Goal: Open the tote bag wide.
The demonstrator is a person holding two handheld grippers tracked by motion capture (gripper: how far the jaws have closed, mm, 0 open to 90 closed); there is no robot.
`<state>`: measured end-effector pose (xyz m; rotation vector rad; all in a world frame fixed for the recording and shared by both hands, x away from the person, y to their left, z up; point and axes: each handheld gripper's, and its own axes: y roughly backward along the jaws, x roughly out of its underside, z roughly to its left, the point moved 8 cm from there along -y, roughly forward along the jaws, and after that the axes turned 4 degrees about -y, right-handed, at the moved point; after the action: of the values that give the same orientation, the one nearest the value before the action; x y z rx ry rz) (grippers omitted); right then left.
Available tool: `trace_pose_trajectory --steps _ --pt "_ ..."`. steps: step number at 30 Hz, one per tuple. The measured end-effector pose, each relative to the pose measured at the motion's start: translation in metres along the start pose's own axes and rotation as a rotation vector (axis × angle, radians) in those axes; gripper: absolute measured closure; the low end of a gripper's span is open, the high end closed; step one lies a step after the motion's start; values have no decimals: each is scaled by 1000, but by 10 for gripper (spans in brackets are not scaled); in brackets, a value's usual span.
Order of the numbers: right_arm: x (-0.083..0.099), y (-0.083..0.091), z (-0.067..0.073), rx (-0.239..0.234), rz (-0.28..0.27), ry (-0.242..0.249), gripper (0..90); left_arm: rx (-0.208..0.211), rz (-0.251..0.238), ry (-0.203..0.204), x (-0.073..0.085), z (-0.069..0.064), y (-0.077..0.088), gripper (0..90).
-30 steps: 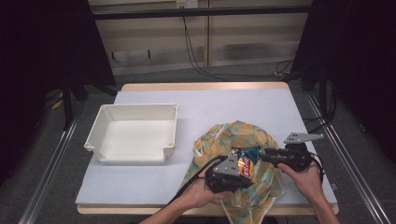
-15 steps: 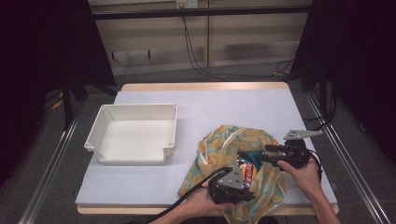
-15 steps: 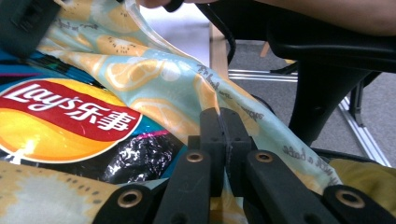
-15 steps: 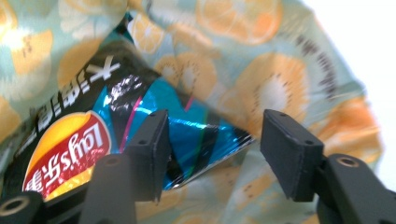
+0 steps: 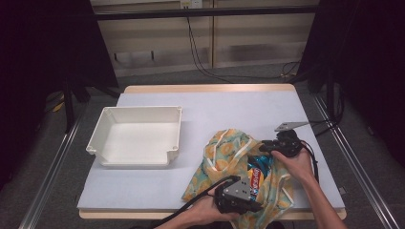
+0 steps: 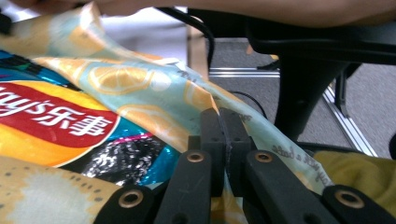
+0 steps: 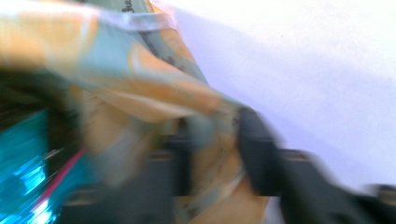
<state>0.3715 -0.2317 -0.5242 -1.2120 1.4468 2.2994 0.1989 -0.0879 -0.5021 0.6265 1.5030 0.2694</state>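
Both hands have shifted since the earlier frames: left gripper [image 5: 248,202] has drawn back to the table's near edge, right gripper [image 5: 265,147] has slid leftward onto the bag's far rim, its jaws just closing.

Item: orange-and-pale-blue lemon-print fabric bag [image 5: 224,150], lying crumpled on the white table [image 5: 229,109], near right quarter, mouth spread between the two grippers.

Contents: blue, red and yellow foil crisp packet [image 5: 258,174], lying inside the open mouth.

Left gripper: jaws fully together, pinching the near hem [image 6: 187,91], apparently to anchor that side.

Right gripper: blurred in its own view; a fold of bag cloth [image 7: 210,154] sits between the jaws, nearly closed, though pad contact cannot be confirmed. Likely taking the opposite rim, to keep the opening wide.

Also present: empty white rectangular plastic tray [image 5: 136,136], well apart on the left
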Motion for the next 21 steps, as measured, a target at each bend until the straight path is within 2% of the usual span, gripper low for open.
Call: trace_pose_trajectory --steps 1,3,5,6,7,8,10,14,16,17,18,20,21 --pt "-5 -9 -2 0 -3 3 900 11 18 -12 2 -2 -1 900" --pt "-13 -17 -2 -8 3 10 900 33 26 -14 5 -6 -7 900" --pt "-18 -21 -2 1 11 20 900 19 31 -18 6 -5 -8 900" --pt "-30 -29 -1 -6 -1 25 900 26 34 -18 6 -5 -9 900" --pt "-30 -29 -1 -6 -1 25 900 17 33 -19 6 -3 -9 900" --pt "-42 -36 -2 11 -15 23 900 -23 47 -21 7 3 -8 900" --pt "-49 -39 -2 10 -30 19 900 -31 45 -14 8 7 -7 900" --pt "-69 -51 -9 43 -76 -9 900 -66 27 12 10 24 1 900" --pt "-73 -57 -14 53 -81 -23 900 -60 22 22 11 26 3 900" --pt "-73 -61 -14 37 -73 -32 900 -48 34 28 13 25 2 900" --pt "-71 -65 -13 19 -61 -26 900 -54 45 23 14 26 2 900" --pt "-66 -69 -8 5 -40 3 900 -68 22 56 13 27 2 894" --pt "-65 -67 -6 -4 -49 9 898 -72 16 56 12 27 3 886"
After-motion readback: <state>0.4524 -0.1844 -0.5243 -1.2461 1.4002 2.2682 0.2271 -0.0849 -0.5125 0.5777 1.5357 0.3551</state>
